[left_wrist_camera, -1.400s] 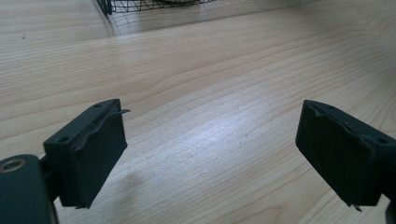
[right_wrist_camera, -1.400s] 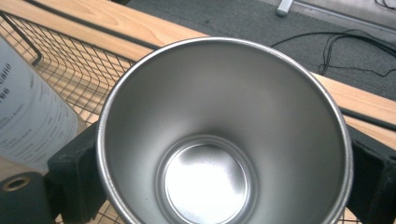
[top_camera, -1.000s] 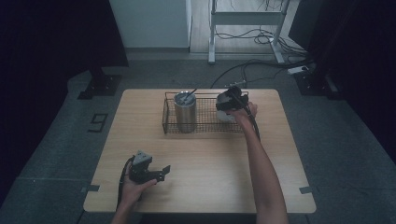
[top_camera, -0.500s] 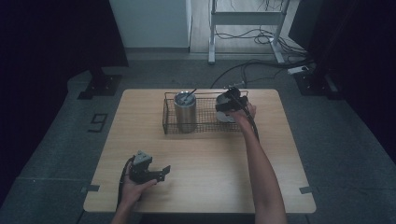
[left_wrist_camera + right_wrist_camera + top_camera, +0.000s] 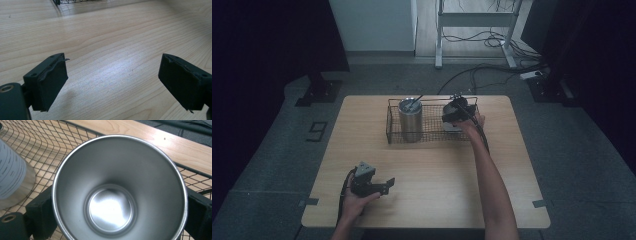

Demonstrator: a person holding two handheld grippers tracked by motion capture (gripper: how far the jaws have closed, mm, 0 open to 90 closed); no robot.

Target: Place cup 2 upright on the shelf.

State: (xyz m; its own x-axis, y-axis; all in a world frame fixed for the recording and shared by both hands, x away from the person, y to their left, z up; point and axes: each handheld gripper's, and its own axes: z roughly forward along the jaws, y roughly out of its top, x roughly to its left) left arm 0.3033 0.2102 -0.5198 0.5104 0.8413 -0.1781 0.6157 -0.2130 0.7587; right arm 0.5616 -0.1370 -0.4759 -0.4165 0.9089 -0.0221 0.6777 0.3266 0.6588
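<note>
Grasping a steel cup (image 5: 120, 192) inside the wire basket (image 5: 430, 131) at the counter's (image 5: 437, 170) twelve o'clock, my right fingers (image 5: 35, 215) could slip on its slick wall, while my left gripper (image 5: 373, 186) rests released.

Looks like a lab/recording studio: 1 bare wooden table (image 5: 512, 200) on grey carpet, black curtains (image 5: 267, 45) left & right, metal equipment stand (image 5: 477, 20) w/ loose cables (image 5: 492, 70) on far floor, tape marks near table.

Silver steel cup (image 5: 120, 192), black wire basket (image 5: 432, 131) (pale wood table (image 5: 427, 165)).
</note>
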